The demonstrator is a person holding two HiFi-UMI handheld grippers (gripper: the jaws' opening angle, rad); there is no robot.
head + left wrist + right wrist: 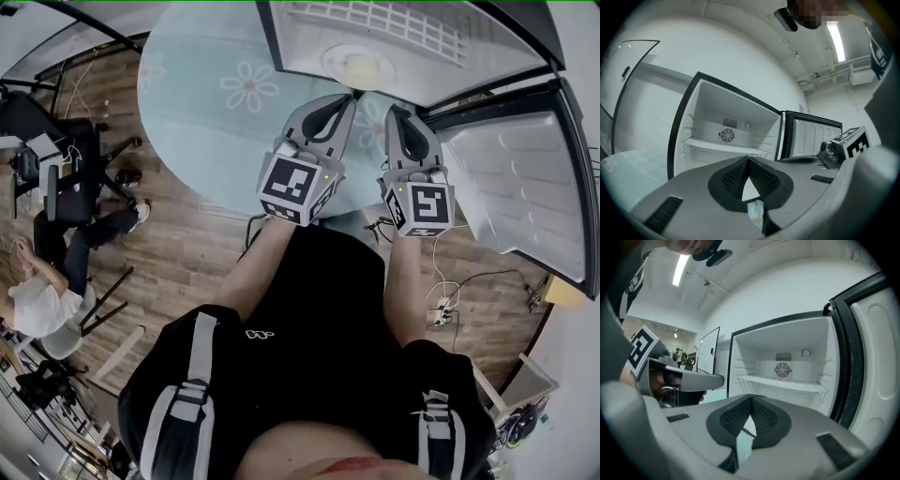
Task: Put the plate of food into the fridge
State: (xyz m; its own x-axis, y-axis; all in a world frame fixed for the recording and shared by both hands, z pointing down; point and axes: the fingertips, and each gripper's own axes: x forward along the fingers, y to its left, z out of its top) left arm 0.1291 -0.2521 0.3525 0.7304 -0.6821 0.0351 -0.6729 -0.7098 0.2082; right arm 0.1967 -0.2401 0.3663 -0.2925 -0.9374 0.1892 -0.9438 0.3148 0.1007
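The small fridge stands open ahead of me, its door swung out to the right. In the head view a pale plate with yellowish food rests inside on the fridge's lower level. My left gripper and right gripper hover side by side just in front of the opening, both shut with nothing between the jaws. From the left gripper and the right gripper I see the white interior, a shelf and a rear fan. The plate is hidden in both gripper views.
A pale blue round surface with daisy prints lies left of the fridge. A person sits on a chair at far left. Cables and a power strip lie on the wooden floor near my right side.
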